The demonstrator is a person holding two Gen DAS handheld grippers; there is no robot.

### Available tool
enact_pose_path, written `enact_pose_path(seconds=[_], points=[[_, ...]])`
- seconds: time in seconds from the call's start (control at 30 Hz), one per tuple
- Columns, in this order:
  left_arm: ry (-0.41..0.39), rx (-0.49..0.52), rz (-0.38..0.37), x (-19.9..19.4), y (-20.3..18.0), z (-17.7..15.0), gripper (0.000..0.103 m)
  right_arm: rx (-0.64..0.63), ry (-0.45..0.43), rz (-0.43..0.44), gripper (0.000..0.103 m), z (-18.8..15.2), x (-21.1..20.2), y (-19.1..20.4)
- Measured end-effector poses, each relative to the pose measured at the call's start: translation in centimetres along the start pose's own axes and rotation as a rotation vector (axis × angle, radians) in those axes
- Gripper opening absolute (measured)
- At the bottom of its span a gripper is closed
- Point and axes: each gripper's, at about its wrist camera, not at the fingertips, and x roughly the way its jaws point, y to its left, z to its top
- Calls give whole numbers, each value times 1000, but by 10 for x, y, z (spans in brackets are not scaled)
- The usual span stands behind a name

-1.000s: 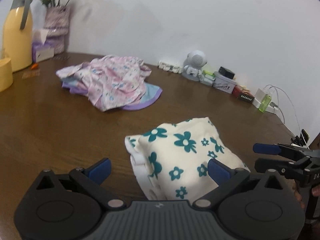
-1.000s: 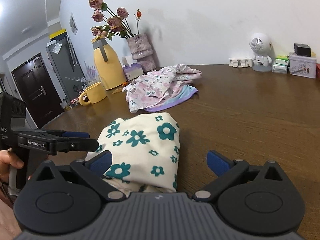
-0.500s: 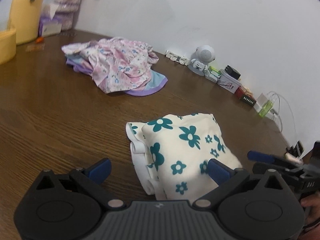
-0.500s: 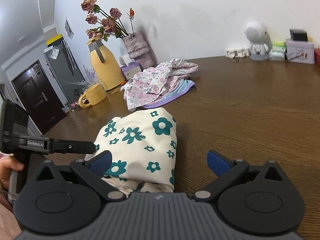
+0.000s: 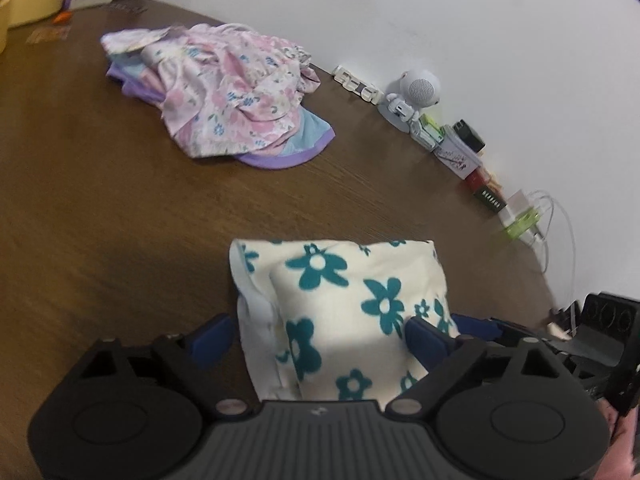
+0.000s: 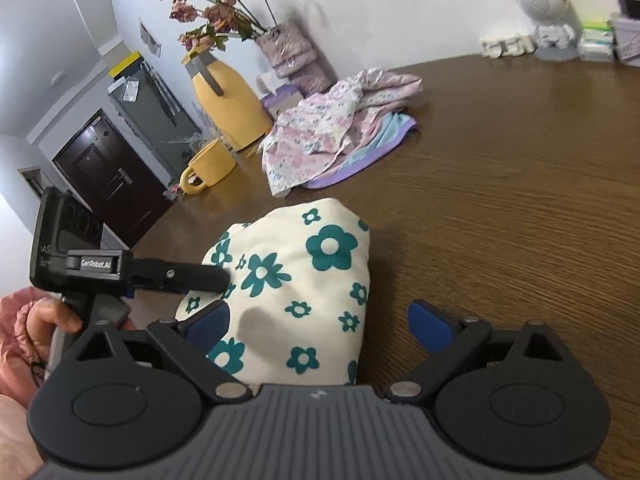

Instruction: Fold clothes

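A folded cream garment with teal flowers (image 5: 344, 304) lies on the brown wooden table, also in the right wrist view (image 6: 296, 280). My left gripper (image 5: 320, 340) is open, its blue-padded jaws standing either side of the bundle's near end. My right gripper (image 6: 320, 322) is open over the bundle's near edge, its left pad against the cloth. The left gripper (image 6: 216, 276) shows in the right wrist view, its tip at the bundle's left side. A loose pile of pink floral and purple-edged clothes (image 5: 224, 96) lies farther back (image 6: 340, 120).
A yellow jug (image 6: 224, 100), yellow mug (image 6: 208, 164), tissue box and flower vase (image 6: 288, 56) stand at the table's far left. A white robot-shaped figure (image 5: 412, 100), small boxes and chargers with cables (image 5: 524, 216) line the wall.
Both grippers have moved forward and lower onto the flowered bundle; it now sits between the left jaws. The left view has tilted down and swung right.
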Motion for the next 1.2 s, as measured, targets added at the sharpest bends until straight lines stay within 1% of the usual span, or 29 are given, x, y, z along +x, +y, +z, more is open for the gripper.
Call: enact_pose_path(seconds=[0.17,0.23,0.4,0.43,0.5,0.53,0.57,0.63,0.67,0.7,0.87,0.9,1.03,1.1,1.2], points=[[-12,89,10,5,-3,0,102,-4,16,22,97,0,8,-2],[-10,112,4,7,-4,1,102,-5,18,31,97,0,8,-2],[9,133,-29,11,-5,4,102,-16,18,49,97,1,13,0],[17,128,-41,10,-4,5,100,-17,17,54,97,3,12,-3],[33,114,-68,10,-3,6,88,-18,15,60,97,3,13,-3],[47,89,-94,10,0,7,78,-17,14,62,97,3,13,-3],[62,56,-117,10,2,7,71,-14,14,66,97,3,14,-3],[78,-7,-151,10,9,8,64,-11,14,74,95,2,14,-4],[80,-35,-164,11,12,8,62,4,18,88,89,2,15,-5],[77,-55,-174,11,15,7,61,19,23,102,82,3,15,-7],[53,-129,-204,10,22,2,61,120,43,153,77,7,17,-21],[50,-127,-201,10,21,2,61,142,49,161,76,8,17,-24],[41,-112,-192,10,17,1,62,152,77,173,76,12,23,-23],[33,-106,-195,11,16,0,63,176,79,192,76,12,26,-24],[11,-86,-205,14,14,-2,63,182,72,194,74,11,28,-23]])
